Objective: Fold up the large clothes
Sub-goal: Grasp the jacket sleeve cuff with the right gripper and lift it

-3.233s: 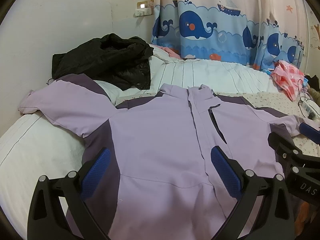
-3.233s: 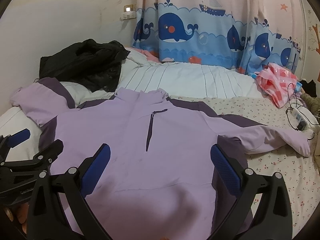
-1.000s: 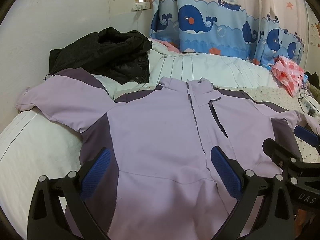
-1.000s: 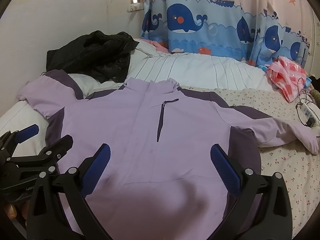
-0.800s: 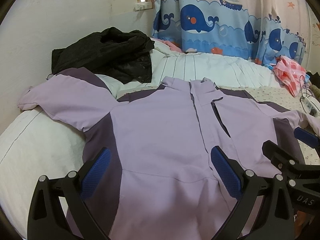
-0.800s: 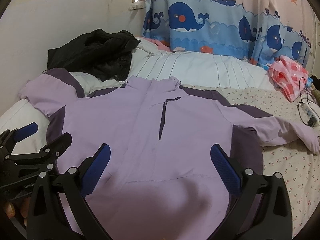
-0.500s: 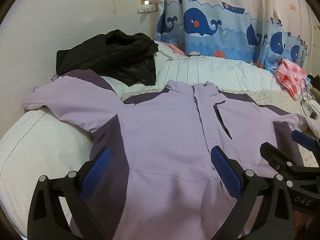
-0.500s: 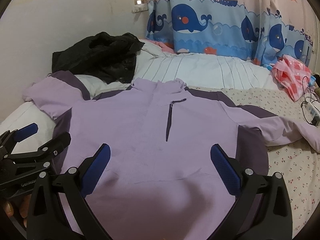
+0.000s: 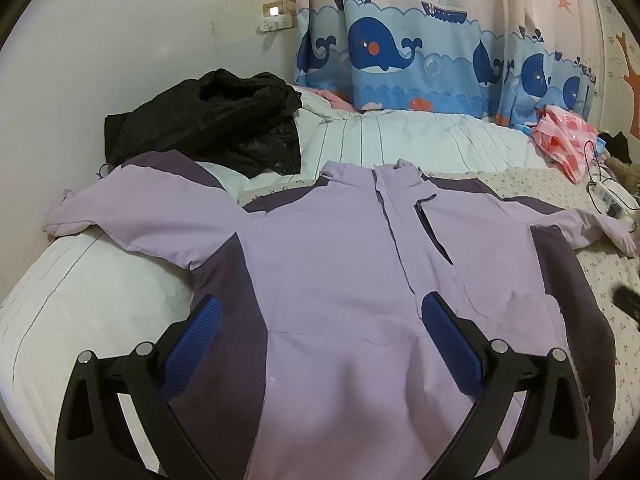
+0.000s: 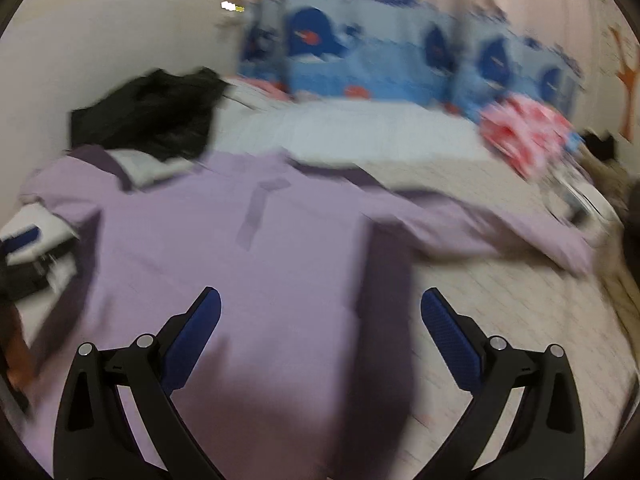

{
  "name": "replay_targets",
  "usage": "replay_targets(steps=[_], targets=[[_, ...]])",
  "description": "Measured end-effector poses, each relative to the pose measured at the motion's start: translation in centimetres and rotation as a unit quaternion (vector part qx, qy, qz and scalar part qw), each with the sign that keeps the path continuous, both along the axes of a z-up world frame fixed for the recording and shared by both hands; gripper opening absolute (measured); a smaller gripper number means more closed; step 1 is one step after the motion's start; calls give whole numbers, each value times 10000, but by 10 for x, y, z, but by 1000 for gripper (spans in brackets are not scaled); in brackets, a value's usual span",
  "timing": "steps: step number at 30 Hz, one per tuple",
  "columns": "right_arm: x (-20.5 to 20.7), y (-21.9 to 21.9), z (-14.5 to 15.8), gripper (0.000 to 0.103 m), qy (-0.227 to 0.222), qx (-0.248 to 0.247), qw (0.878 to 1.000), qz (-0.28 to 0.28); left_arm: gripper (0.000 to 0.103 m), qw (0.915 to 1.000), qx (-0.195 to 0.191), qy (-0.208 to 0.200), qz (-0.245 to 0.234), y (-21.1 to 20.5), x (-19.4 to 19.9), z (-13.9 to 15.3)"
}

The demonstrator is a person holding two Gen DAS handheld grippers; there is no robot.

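Jacket (image 9: 344,264) lies front-up and spread flat on the bed (image 9: 80,292), collar toward the curtain (image 9: 400,52), both sleeves out to the sides, left one draped over the white quilt edge, right one on the floral sheet. No fold made yet.

Left hand-held gripper (image 9: 318,334) hovers over the hem, jaws spread wide, holding nothing. Right hand-held gripper (image 10: 320,332) likewise released and empty, over the jacket's right side panel.

Risks, as I judge them: right view is heavily blurred, so that gripper looks to be moving fast; a rushed pinch could catch the sheet along with the fabric, or only the top layer, and drag the body out of square. Left sleeve hangs near the bed edge and could slide off if tugged. Black coat (image 9: 208,120) sits just beside the left shoulder and could snag. Cable and charger (image 9: 612,200) lie near the right cuff.

Versus half a second ago: left view barely shifted; right view has swung toward the right sleeve, and the right gripper has nearly left the left view.
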State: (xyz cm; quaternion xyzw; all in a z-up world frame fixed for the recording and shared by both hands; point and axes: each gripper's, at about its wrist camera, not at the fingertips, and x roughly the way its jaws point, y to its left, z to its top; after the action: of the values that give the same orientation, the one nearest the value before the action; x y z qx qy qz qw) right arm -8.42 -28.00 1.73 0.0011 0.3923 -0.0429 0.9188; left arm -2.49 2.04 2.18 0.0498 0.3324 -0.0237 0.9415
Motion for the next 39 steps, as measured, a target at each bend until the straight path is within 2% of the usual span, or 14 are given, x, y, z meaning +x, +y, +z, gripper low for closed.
replay_targets(steps=[3,7,10,12,14,16,17,21,23,26,27,29,31,39], targets=[[-26,-39,-30,97,812,166,9963,-245,96,9994,-238,233,-70,4,3,-5],[-54,-58,-82,97,1806,1038,9781,50,96,9951,-794,580,-96,12,6,-10],[-63,-44,-111,97,2276,1881,9545,420,96,9906,-1163,725,-6,18,5,-13],[-67,-30,-116,97,2097,1878,9570,702,96,9866,-1413,817,78,25,3,-14],[-66,-21,-114,77,1875,1916,9571,1104,96,9840,-1549,868,122,28,1,-16],[-65,-36,-99,18,1657,2547,9463,1105,96,9825,-1621,897,176,30,-3,-18],[-67,-43,-87,17,1485,2720,9438,1153,96,9826,-1618,895,190,31,-4,-18],[-94,-79,-20,13,799,2218,9653,1123,96,9841,-1531,879,189,31,-7,-15],[-98,-94,-22,16,1341,1797,9659,1292,96,9833,-1567,905,185,32,-6,-15],[-100,-104,-67,28,2599,1090,9480,1476,96,9827,-1502,1069,150,26,3,-21],[-100,-120,-67,33,2515,1334,9484,1393,96,9819,-1504,1143,135,22,6,-23],[-96,-172,-44,59,1612,2267,9567,852,96,9812,-1529,1171,91,20,8,-25],[-88,-226,-31,94,694,2886,9549,17,96,9824,-1485,1133,38,12,9,-24],[39,-371,-64,96,-111,4310,8834,-1836,96,9874,-1126,1107,-141,-18,23,-31]])
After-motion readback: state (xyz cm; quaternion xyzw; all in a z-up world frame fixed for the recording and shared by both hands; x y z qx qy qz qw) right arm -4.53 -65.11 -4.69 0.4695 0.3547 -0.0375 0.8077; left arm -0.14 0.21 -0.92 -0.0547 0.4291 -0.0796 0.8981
